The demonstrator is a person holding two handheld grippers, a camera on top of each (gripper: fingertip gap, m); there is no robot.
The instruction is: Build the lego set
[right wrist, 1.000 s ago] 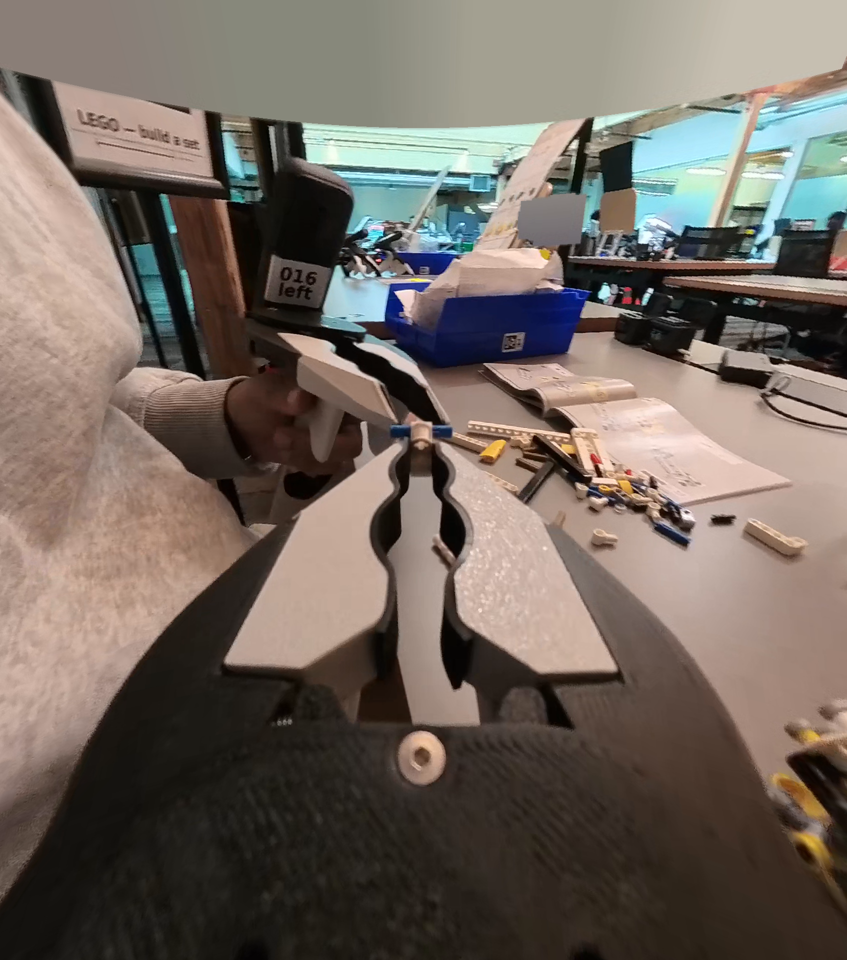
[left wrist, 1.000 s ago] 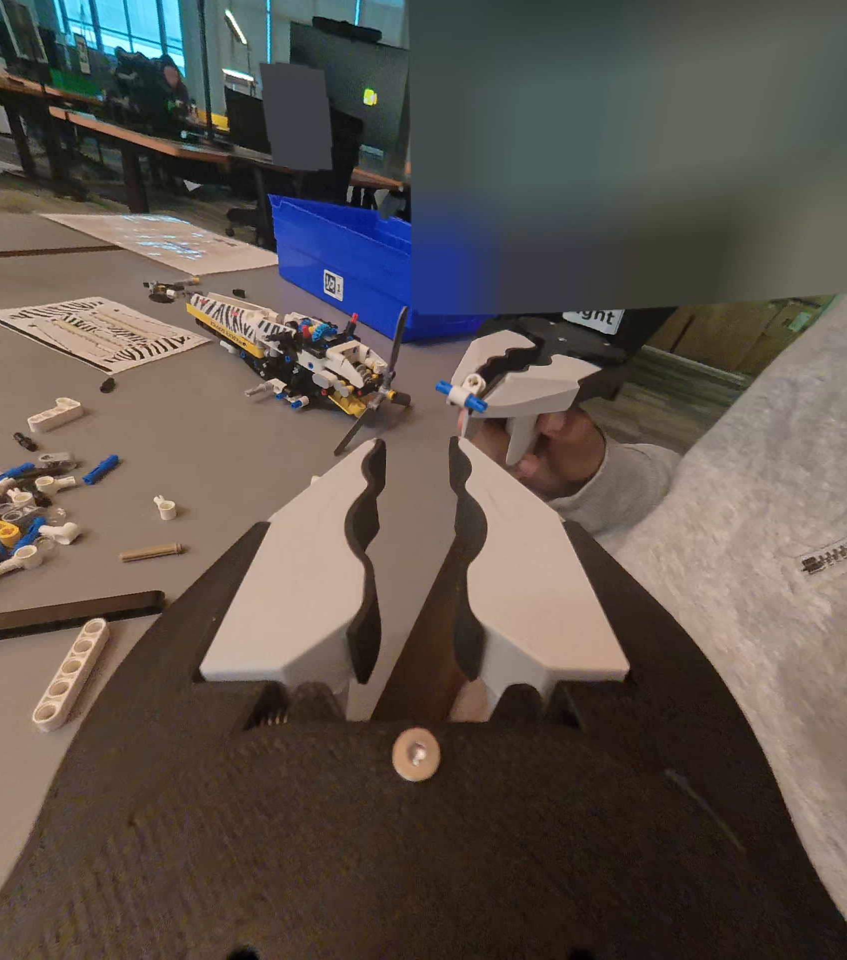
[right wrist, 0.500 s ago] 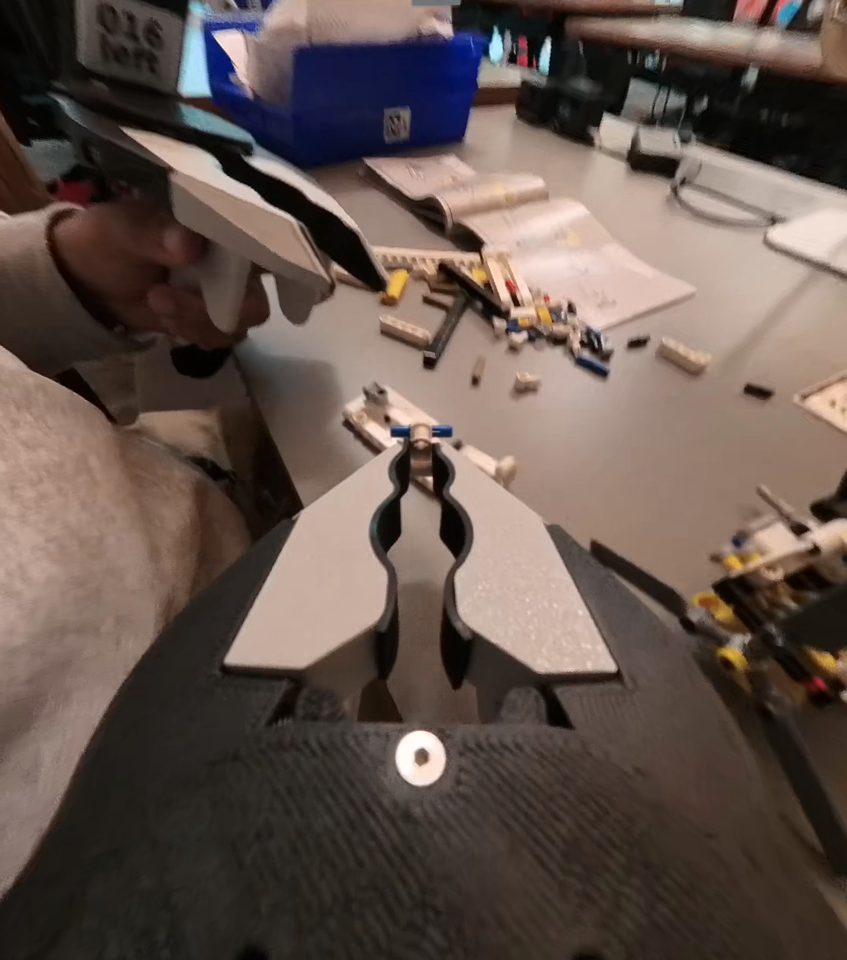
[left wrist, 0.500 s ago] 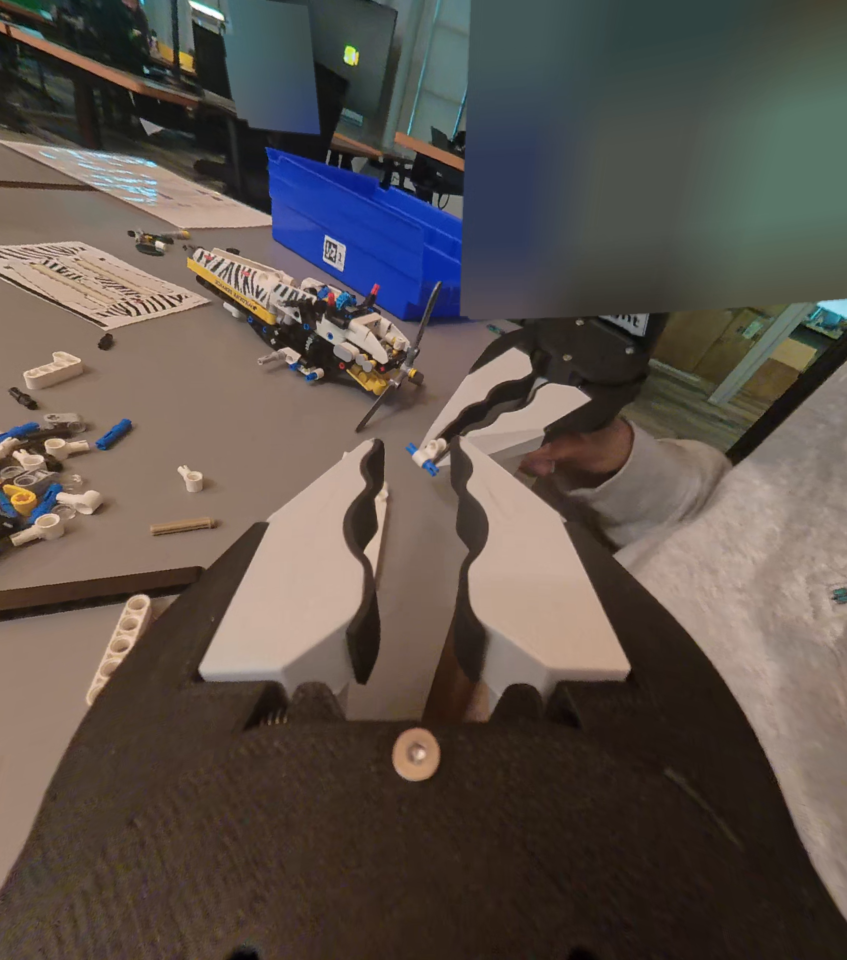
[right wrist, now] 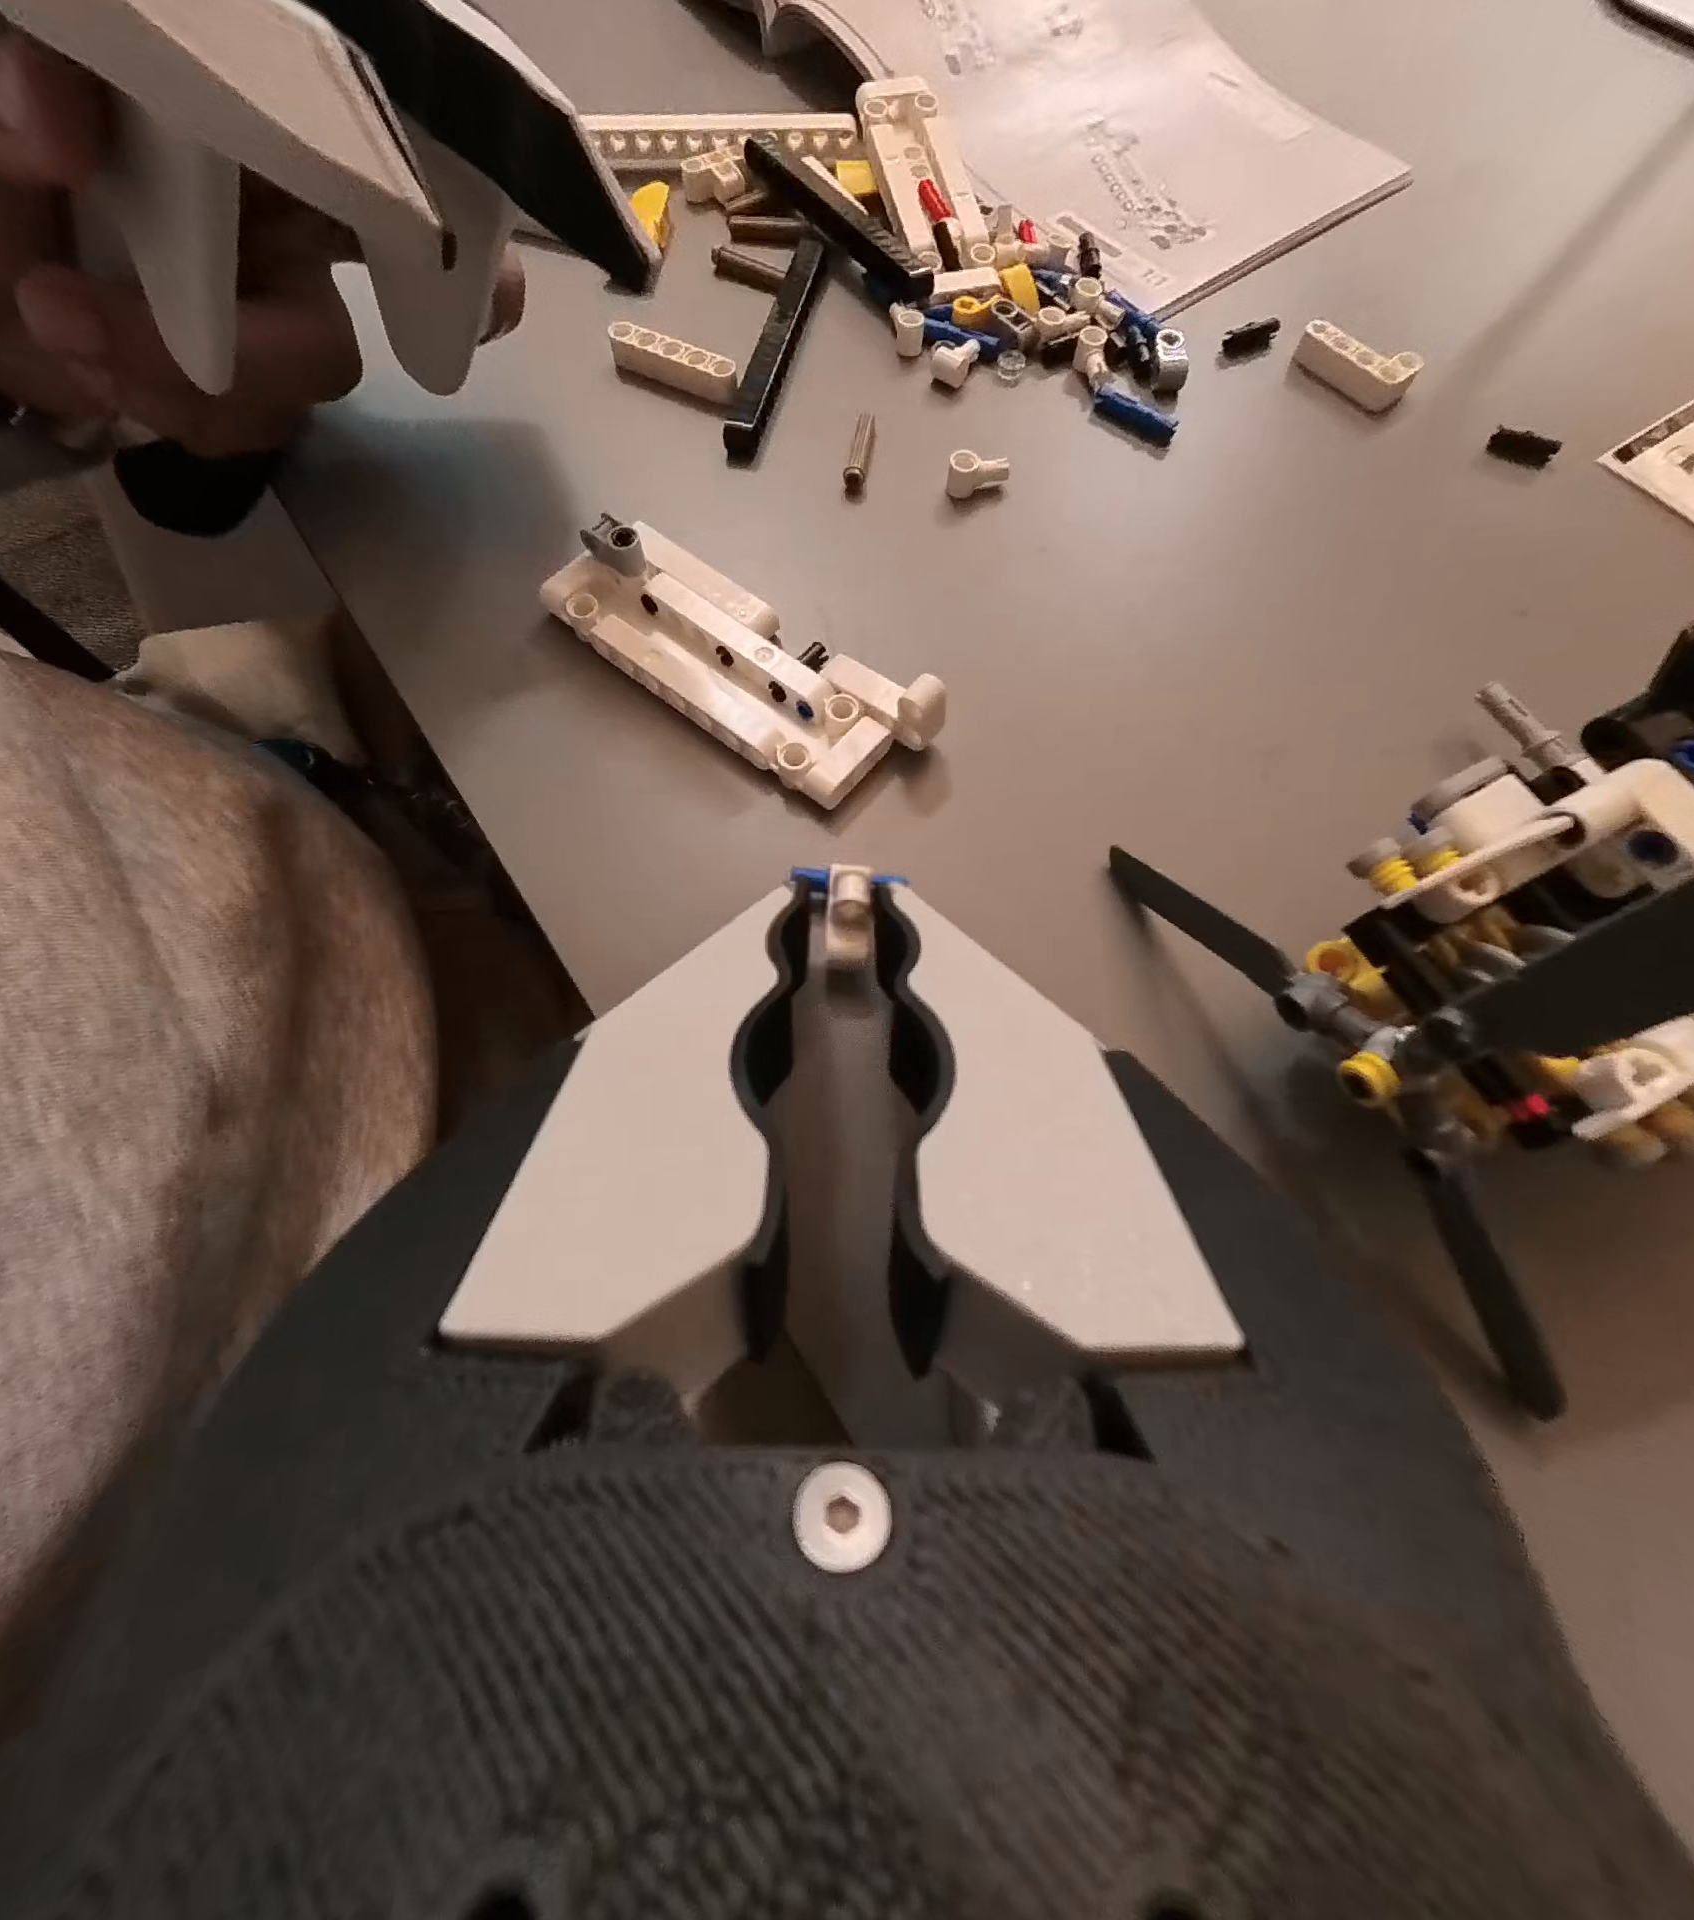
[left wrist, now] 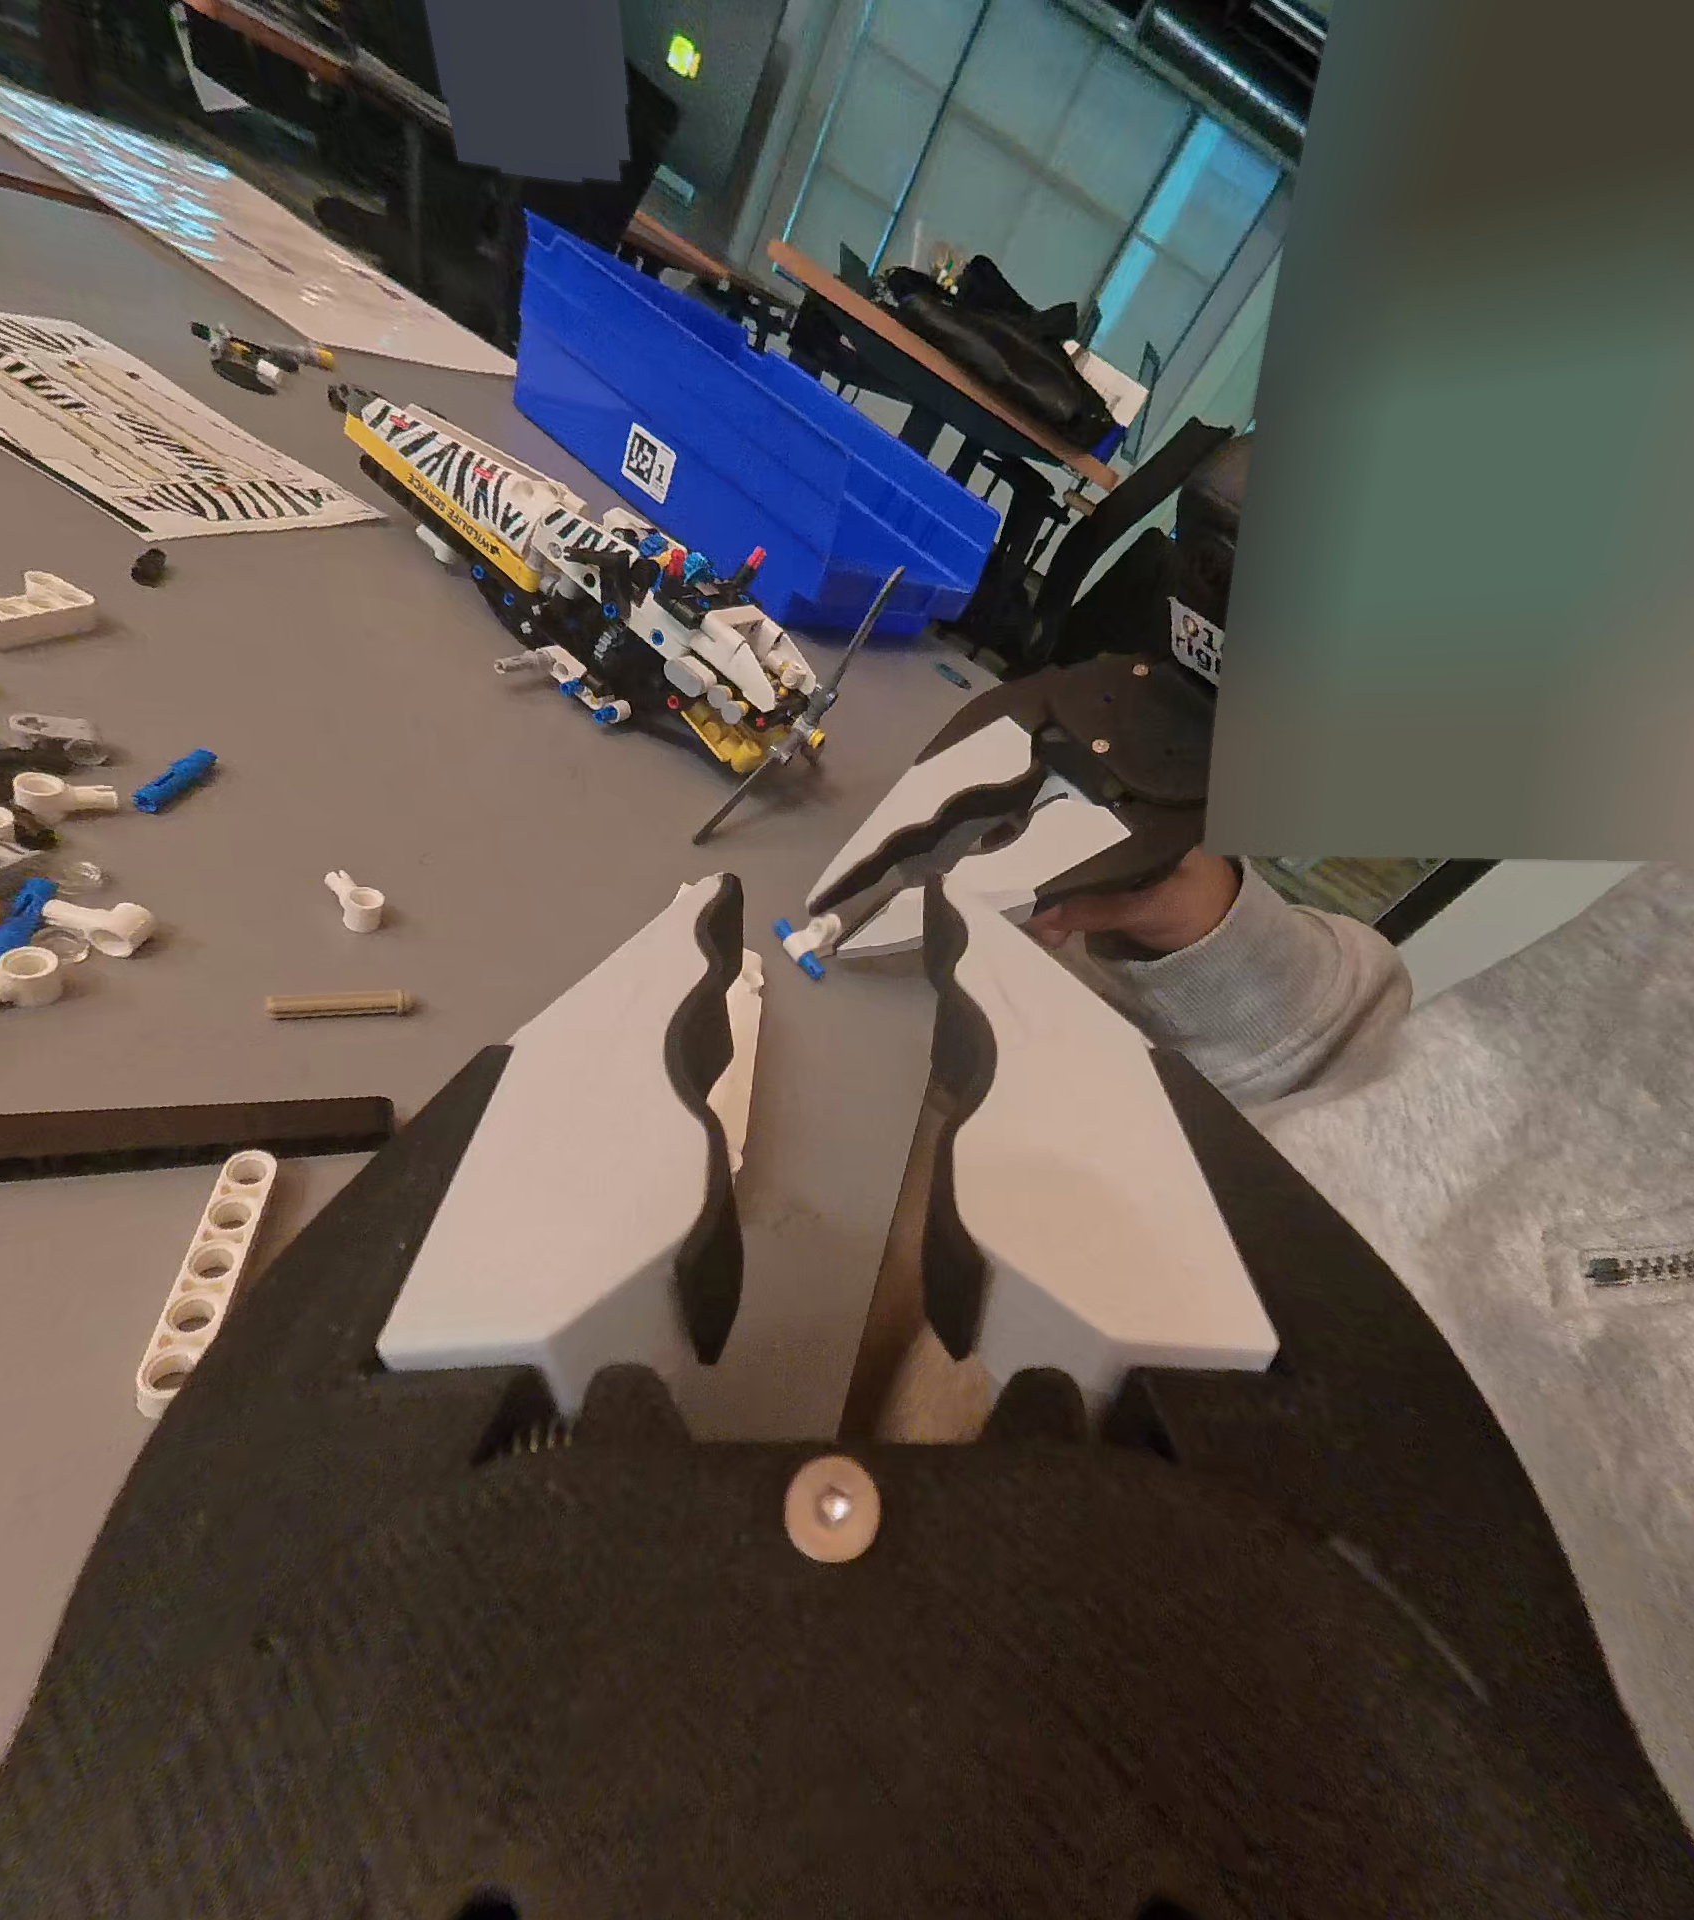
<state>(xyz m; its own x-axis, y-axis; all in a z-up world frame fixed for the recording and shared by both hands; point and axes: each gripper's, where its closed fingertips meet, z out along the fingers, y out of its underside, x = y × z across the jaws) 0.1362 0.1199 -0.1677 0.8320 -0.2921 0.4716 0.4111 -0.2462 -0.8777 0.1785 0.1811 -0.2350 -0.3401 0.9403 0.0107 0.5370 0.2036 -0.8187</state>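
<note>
The small white connector (right wrist: pixel 845 906) with its blue pin is sitting pinched at the right gripper (right wrist: pixel 845 894) tips; light, stiff, slippery, best held by its barrel. Just ahead is lying the white block (right wrist: pixel 734 670). The left gripper (left wrist: pixel 827 914) is hanging wide, empty.

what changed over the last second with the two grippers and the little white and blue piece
The right gripper swung from held up level beside the left gripper to pointing down at the table, above the white subassembly. It kept its pinch on the white connector with the blue pin. The left gripper stayed open and empty, lowering slightly. The plane model and loose parts pile did not move.
</note>
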